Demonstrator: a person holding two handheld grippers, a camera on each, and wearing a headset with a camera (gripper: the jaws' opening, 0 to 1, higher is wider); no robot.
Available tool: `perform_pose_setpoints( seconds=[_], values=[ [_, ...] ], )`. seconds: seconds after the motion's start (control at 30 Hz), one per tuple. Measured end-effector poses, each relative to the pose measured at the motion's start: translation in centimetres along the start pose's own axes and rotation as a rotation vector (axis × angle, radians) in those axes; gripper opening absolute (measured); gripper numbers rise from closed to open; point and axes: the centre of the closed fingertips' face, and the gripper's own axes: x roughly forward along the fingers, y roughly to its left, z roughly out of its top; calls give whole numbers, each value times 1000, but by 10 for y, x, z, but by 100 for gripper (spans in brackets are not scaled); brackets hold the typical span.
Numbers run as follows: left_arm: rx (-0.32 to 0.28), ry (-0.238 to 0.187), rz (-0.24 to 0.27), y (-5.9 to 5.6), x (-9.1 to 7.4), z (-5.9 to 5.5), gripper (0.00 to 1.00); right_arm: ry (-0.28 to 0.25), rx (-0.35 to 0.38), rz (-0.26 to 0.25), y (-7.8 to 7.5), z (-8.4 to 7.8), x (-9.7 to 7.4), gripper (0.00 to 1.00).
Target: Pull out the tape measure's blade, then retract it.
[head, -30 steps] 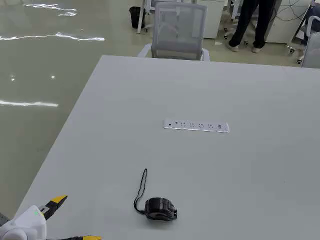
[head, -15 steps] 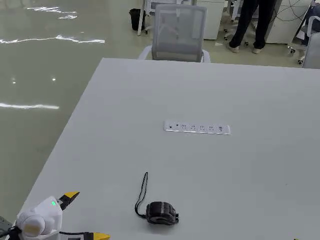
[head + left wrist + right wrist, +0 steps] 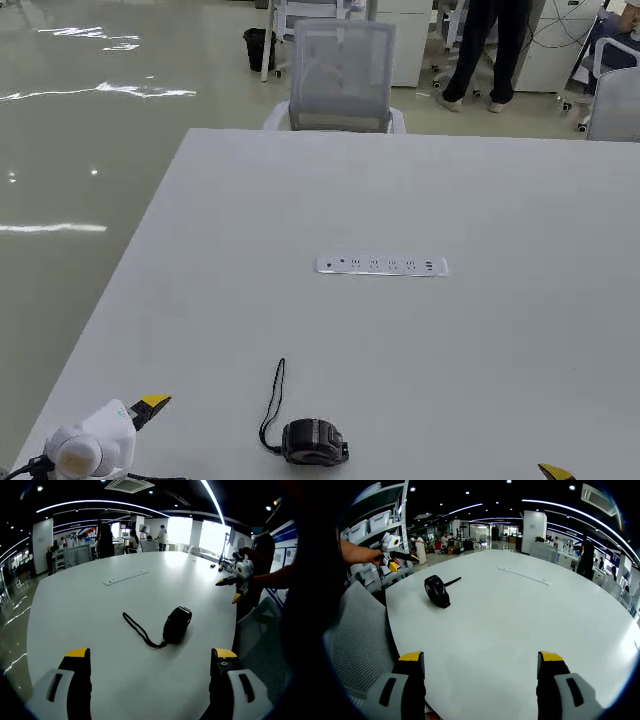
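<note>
Head view: a black tape measure [image 3: 314, 442] lies near the front edge of a white table [image 3: 400, 180]. Its strap [image 3: 272, 405] trails toward a power strip [image 3: 382, 266] well apart, and a chair [image 3: 342, 75] stands at the far side.

Left gripper view: the left gripper [image 3: 150, 660] hovers with jaws wide and empty, the tape measure ahead between them.

Right gripper view: the right gripper [image 3: 482, 662] spreads its jaws wide, holding nothing, with the tape measure off to the upper left.
</note>
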Motion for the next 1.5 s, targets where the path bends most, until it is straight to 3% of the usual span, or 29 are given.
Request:
perform_pose_setpoints(
  seconds=[0.27,0.63,0.83,0.97,1.0,1.2,1.5],
  values=[
    [39,8,-36,-8,12,9,99,6,-71,44,9,15,16,94],
    [77,24,-61,-9,27,17,99,5,-89,94,19,32,41,92],
    [122,61,-98,-17,40,19,99,4,-123,123,27,39,57,95],
    [137,61,-115,-23,46,24,99,-13,-159,139,31,46,66,95],
    [149,64,-119,-24,49,25,99,-35,-172,143,32,51,69,94],
    [225,89,-145,-29,61,31,98,-29,-214,227,48,59,80,87],
    [304,128,-209,-42,85,40,90,-21,-279,285,58,75,102,86]
  ],
)
